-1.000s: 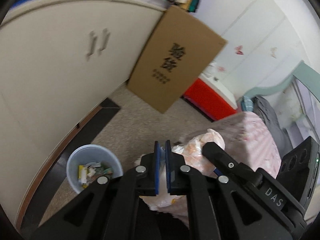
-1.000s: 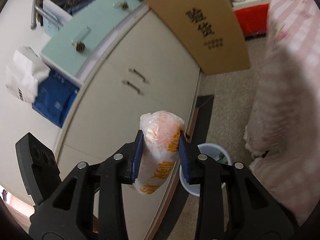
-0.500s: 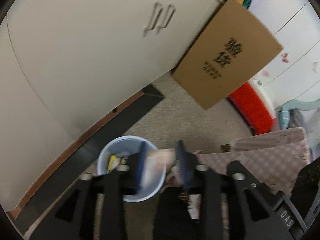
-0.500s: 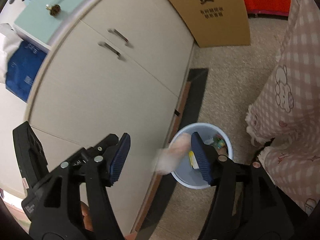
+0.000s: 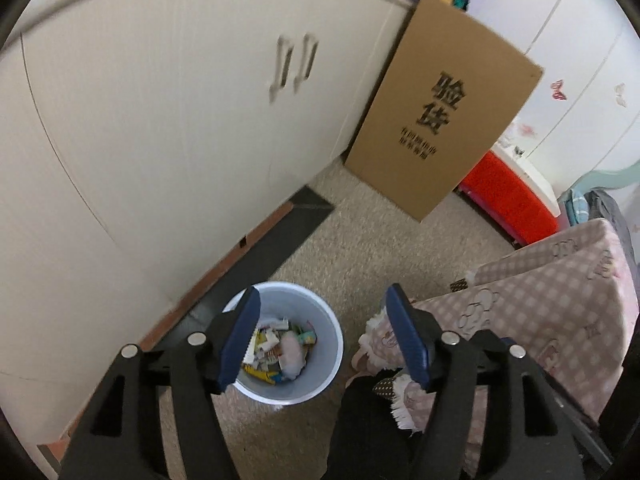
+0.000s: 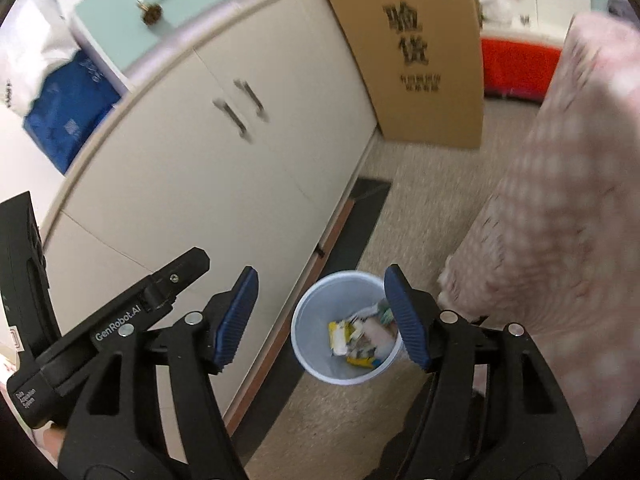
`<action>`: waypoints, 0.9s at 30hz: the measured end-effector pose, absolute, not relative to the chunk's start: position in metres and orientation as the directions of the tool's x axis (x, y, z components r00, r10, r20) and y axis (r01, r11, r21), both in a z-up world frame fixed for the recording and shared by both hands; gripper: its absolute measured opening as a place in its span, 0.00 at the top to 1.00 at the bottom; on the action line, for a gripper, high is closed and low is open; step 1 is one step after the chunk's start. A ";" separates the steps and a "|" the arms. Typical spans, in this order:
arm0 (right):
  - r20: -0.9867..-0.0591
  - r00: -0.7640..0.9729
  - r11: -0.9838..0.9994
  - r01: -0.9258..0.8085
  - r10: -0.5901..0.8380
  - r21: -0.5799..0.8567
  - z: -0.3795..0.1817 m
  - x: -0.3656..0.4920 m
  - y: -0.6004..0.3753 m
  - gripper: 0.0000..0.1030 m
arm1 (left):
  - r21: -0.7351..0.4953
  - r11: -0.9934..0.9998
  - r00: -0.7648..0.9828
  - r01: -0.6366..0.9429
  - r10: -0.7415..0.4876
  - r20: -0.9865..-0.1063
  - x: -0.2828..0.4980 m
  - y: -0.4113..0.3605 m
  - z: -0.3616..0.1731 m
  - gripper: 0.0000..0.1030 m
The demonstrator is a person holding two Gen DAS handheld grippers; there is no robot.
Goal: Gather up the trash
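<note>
Here the pink wrapper [image 5: 291, 354], held a second ago, lies inside the bin [image 5: 320, 390] at six o'clock. Left gripper [image 5: 322, 340] and right gripper [image 6: 320, 316] are opening, jaws apart and empty: drop made.

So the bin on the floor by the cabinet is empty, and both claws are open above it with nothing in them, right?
Not quite. The bin is not empty: both wrist views show wrappers and a pinkish bag inside it. The rest holds: it stands on the floor by the cabinet, and the left claw and right claw are opening with nothing between them.
</note>
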State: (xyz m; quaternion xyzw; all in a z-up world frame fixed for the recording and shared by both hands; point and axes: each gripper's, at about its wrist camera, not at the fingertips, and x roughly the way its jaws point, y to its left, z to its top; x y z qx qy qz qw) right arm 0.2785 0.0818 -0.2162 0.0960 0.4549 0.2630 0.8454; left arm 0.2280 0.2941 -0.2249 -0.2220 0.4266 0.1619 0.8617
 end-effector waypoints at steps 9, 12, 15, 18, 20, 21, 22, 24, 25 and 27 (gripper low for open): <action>-0.591 0.635 0.867 -0.400 0.496 0.298 -0.126 0.224 0.016 0.31 | -0.178 0.919 0.722 -0.351 0.145 -0.677 0.187 0.230 -0.129 0.26; -0.548 0.693 0.883 -0.388 0.468 0.264 -0.101 0.202 -0.014 0.29 | -0.161 0.937 0.766 -0.310 0.146 -0.627 0.172 0.205 -0.102 0.22; -0.503 0.749 0.902 -0.359 0.432 0.239 -0.078 0.179 -0.046 0.26 | -0.155 0.953 0.806 -0.259 0.124 -0.579 0.159 0.178 -0.078 0.20; -0.468 0.788 0.916 -0.338 0.401 0.217 -0.062 0.159 -0.069 0.24 | -0.132 0.967 0.837 -0.216 0.114 -0.535 0.141 0.150 -0.057 0.18; -0.439 0.815 0.926 -0.323 0.378 0.197 -0.050 0.143 -0.084 0.22 | -0.115 0.975 0.857 -0.189 0.107 -0.504 0.128 0.133 -0.044 0.18; -0.422 0.831 0.932 -0.313 0.362 0.182 -0.045 0.134 -0.092 0.22 | -0.099 0.978 0.866 -0.184 0.113 -0.487 0.121 0.125 -0.038 0.18; -0.408 0.843 0.936 -0.306 0.351 0.174 -0.040 0.128 -0.097 0.21 | -0.077 0.982 0.877 -0.171 0.116 -0.466 0.114 0.114 -0.030 0.17; -0.378 0.868 0.946 -0.286 0.323 0.152 -0.031 0.109 -0.111 0.19 | -0.048 0.988 0.893 -0.149 0.114 -0.435 0.100 0.099 -0.021 0.16; -0.369 0.874 0.949 -0.279 0.315 0.148 -0.029 0.102 -0.115 0.19 | -0.044 0.989 0.899 -0.140 0.109 -0.424 0.096 0.095 -0.017 0.15; -0.340 0.893 0.955 -0.263 0.295 0.137 -0.023 0.085 -0.126 0.18 | -0.028 0.992 0.914 -0.124 0.103 -0.392 0.082 0.081 -0.007 0.15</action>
